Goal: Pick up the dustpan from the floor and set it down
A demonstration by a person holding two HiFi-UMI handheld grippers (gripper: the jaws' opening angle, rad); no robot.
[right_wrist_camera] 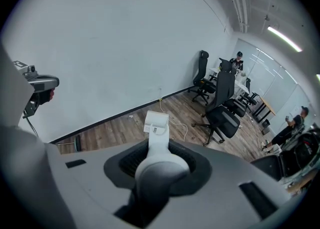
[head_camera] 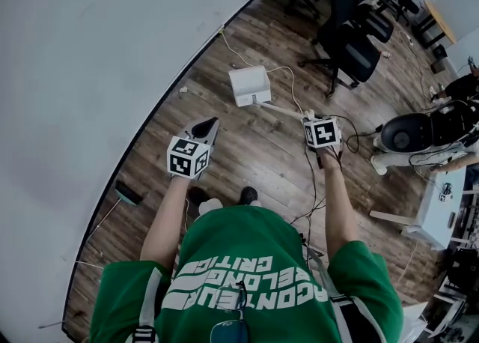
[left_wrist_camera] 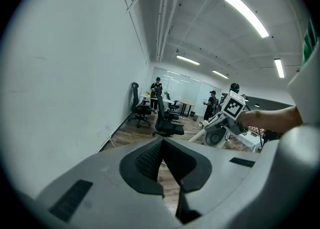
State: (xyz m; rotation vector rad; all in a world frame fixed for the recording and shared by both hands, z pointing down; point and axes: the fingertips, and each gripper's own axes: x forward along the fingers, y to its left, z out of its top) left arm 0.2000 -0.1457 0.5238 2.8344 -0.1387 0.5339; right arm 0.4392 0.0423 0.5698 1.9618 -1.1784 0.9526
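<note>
The white dustpan hangs low over the wooden floor, ahead of me near the wall; whether it touches the floor I cannot tell. Its long white handle runs back into my right gripper, which is shut on it. In the right gripper view the handle fills the gap between the jaws, and the dustpan sits just beyond the tips. My left gripper is held to the left of the dustpan, apart from it. Its jaws are shut tip to tip with nothing between them.
A white wall runs along the left, with a dark flat object at its base. Black office chairs stand ahead on the right. A cable trails over the floor. A round black machine and a white table are at the right.
</note>
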